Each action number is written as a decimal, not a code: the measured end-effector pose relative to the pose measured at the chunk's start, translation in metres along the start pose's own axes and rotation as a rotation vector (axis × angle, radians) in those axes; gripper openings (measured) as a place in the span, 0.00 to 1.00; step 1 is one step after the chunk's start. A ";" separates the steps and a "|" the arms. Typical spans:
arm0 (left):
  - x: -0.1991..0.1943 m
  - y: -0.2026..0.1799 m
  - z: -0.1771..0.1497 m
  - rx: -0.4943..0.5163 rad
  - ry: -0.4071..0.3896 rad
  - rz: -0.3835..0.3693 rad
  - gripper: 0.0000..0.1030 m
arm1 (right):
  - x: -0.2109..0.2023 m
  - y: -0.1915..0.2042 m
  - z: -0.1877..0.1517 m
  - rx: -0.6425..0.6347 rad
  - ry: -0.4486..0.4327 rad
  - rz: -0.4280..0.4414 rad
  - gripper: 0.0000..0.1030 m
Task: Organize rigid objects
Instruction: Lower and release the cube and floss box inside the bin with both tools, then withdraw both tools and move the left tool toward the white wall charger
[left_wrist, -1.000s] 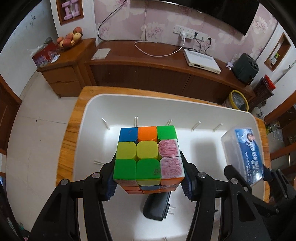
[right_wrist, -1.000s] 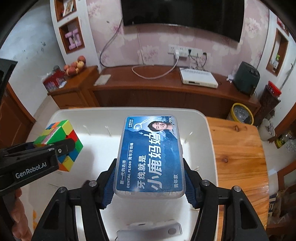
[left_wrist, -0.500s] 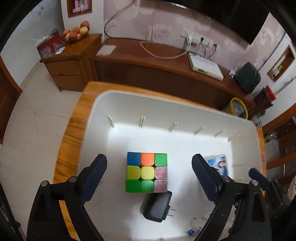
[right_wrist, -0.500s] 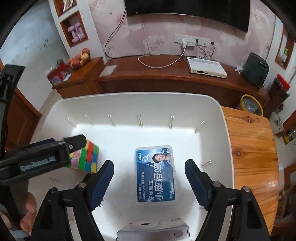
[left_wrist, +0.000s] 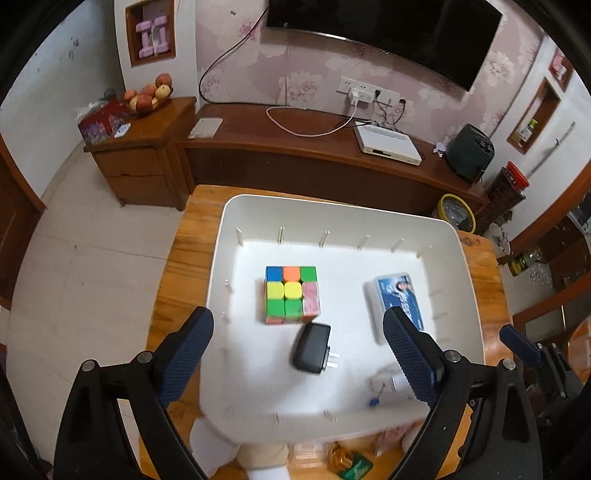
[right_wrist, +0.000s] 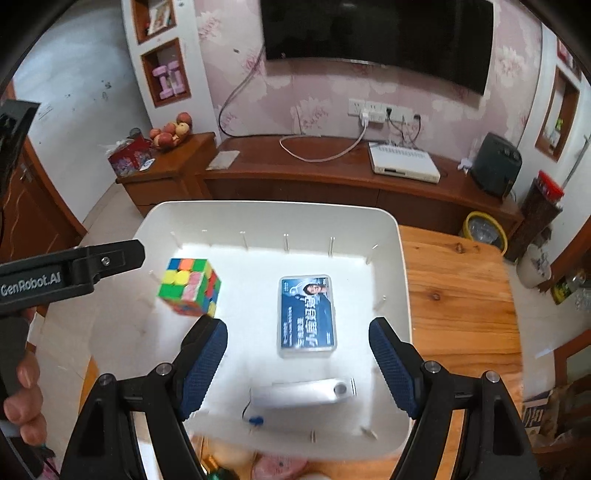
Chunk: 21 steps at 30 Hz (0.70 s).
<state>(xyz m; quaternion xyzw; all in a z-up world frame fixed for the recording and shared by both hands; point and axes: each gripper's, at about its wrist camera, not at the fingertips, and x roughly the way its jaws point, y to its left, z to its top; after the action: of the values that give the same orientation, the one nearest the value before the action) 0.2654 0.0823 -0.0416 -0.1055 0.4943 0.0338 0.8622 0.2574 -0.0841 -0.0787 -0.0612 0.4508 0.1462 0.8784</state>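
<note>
Puzzle cube (left_wrist: 291, 296) sits flat on the floor of the white bin (left_wrist: 466, 266), left of centre, blue/orange/green row toward the far wall. Dental floss box (left_wrist: 399, 300) lies flat in the same bin, right of the cube and well apart from it, blue label up. Black plug adapter (left_wrist: 312, 348) lies just in front of the cube, nearly touching its near edge, prongs pointing right. A white elongated device (right_wrist: 306, 393) lies along the near side of the bin, in front of the floss box; blurred, can't tell what it is. A small blue bit (right_wrist: 255, 420) sits beside its left end.

Left hand-held gripper (left_wrist: 297, 356): jaws spread wide, nothing between the pads, hanging above the bin's near-left part, clear of the cube. Right hand-held gripper (right_wrist: 297, 368): jaws also apart, empty, above the floss box and not touching it. In the right wrist view the left one shows from the side with fingers (right_wrist: 25, 387) of the person's hand wrapped on its handle.

Bin rests on the wooden tabletop (right_wrist: 458, 295), bare wood to its right. Small packets (left_wrist: 349, 465) lie on the tabletop just in front of the bin, blurred.
</note>
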 end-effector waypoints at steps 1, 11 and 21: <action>-0.007 -0.001 -0.004 0.007 -0.006 -0.004 0.91 | -0.009 0.002 -0.004 -0.004 -0.006 0.006 0.77; -0.081 -0.024 -0.041 0.081 -0.066 -0.051 0.91 | -0.087 0.012 -0.035 -0.036 -0.088 0.019 0.77; -0.134 -0.045 -0.081 0.140 -0.133 -0.074 0.91 | -0.145 0.013 -0.071 -0.061 -0.147 0.027 0.77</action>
<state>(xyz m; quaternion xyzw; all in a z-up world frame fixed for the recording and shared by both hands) 0.1362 0.0270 0.0409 -0.0604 0.4328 -0.0256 0.8991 0.1183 -0.1185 -0.0028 -0.0710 0.3812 0.1760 0.9048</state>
